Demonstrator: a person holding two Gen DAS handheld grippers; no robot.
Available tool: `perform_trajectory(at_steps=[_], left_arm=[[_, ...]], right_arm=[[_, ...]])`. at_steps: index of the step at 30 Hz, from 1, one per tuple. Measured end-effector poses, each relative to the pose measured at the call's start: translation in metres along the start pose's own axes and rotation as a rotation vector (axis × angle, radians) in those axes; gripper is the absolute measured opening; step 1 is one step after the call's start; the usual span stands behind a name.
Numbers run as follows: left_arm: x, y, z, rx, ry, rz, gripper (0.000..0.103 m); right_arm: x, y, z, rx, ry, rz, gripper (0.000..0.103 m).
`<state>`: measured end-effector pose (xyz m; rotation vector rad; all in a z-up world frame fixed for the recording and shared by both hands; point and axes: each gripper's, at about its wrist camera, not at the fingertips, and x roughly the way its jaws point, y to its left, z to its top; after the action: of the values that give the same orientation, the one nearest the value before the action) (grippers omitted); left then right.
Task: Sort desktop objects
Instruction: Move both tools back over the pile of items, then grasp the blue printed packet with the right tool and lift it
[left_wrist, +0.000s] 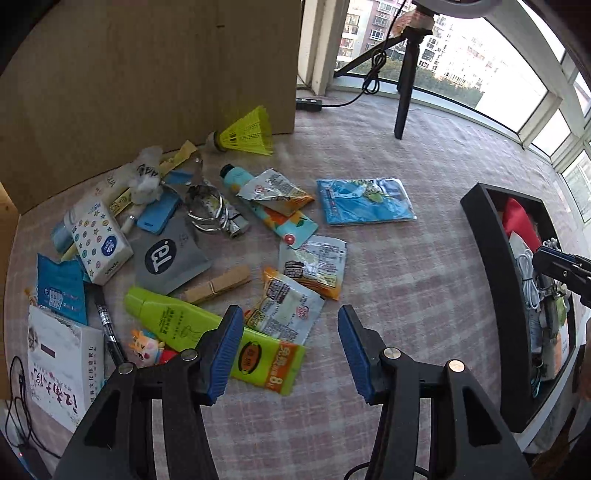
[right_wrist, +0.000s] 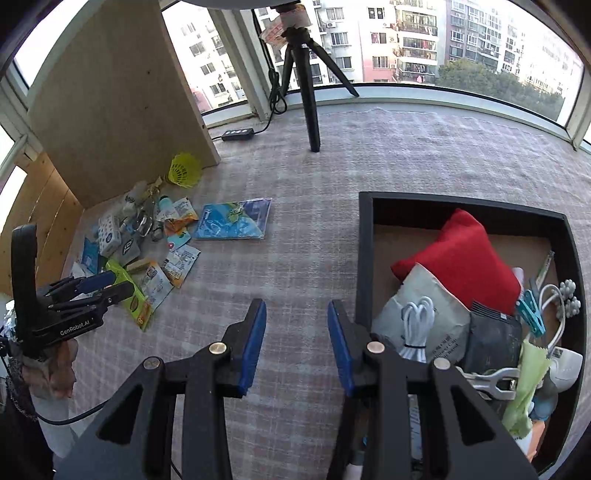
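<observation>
Left tongs: one pair, jaws wide, nothing between them, above the near edge of the pile. Right tongs: one pair, jaws parted and empty, just beside the left wall of the black tray.

Loose pile, left part of the table:
- shuttlecock, yellow: one, at the foot of the wooden board
- snack packets, printed: three, near the middle
- green tube: one, under the left tongs
- wooden clothespin: one
- grey pouch: one
- tissue pack: one
- pen, black: one
- blue flat packet: one, apart from the pile

Tray contents:
- red cushion: one
- white coiled cable: one
- blue clip: one
- further items, too crowded to count.

Surface: pink checked cloth. Room: curved window, apartment blocks outside; one black tripod at the far edge.
</observation>
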<state>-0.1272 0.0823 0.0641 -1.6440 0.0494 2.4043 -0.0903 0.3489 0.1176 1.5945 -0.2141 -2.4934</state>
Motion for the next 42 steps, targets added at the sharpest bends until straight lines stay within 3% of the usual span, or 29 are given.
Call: perform_trajectory(at_steps=[7,11,17,21,25,29,34,42], left_arm=[[0.029,0.019,0.013,-0.055,0.042,-0.003,0.043],[0.043,0.022,0.020,-0.105,0.060,-0.022,0.038],[0.056,0.019,0.032,-0.125,0.070,-0.030,0.038],[0.064,0.014,0.042,-0.114,0.061,0.009,0.038],[0.077,0.010,0.044,-0.105,0.084,0.013,0.038],[0.076,-0.002,0.038,-0.059,0.058,0.014,0.040],[0.071,-0.023,0.020,0.031,0.042,-0.017,0.039],[0.052,-0.040,-0.026,0.101,0.006,-0.087,0.039]], right_arm=[[0.059,0.053,0.060,-0.087,0.058,0.016,0.034],[0.098,0.074,0.089,-0.126,0.095,-0.025,0.034],[0.151,0.082,0.126,-0.120,0.151,-0.097,0.034],[0.176,0.082,0.137,-0.096,0.183,-0.123,0.034],[0.182,0.089,0.132,-0.134,0.197,-0.161,0.035],[0.175,0.094,0.114,-0.197,0.218,-0.182,0.037],[0.156,0.093,0.078,-0.246,0.241,-0.158,0.037],[0.116,0.074,0.005,-0.212,0.204,-0.144,0.048]])
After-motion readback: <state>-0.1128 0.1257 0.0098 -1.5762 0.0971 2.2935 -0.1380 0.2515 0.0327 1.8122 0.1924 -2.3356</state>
